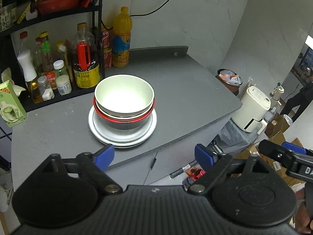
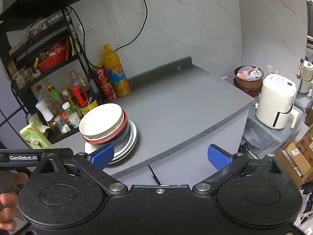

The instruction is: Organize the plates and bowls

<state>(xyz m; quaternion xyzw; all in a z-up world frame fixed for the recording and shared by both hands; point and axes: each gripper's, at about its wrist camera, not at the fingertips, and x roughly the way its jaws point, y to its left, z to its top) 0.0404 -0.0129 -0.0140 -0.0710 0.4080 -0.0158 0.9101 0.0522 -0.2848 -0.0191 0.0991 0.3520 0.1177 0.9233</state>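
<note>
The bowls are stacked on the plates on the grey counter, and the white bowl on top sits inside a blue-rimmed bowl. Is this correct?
Not quite. The rim under the white bowl is red, not blue: it sits inside a red-rimmed bowl, as the left wrist view shows. The rest holds: the bowls are stacked on the plates on the grey counter.

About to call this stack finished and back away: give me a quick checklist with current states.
1. left gripper empty, fingers apart: ok.
2. right gripper empty, fingers apart: ok.
3. white bowl nested on top of the red-rimmed bowl: ok.
4. Bowls sitting level: not ok, the white bowl tilts in the right wrist view.
5. plates stacked under the bowls, fully on the counter: ok.
6. Other dishes left to sort: cannot tell, none in view.
</note>
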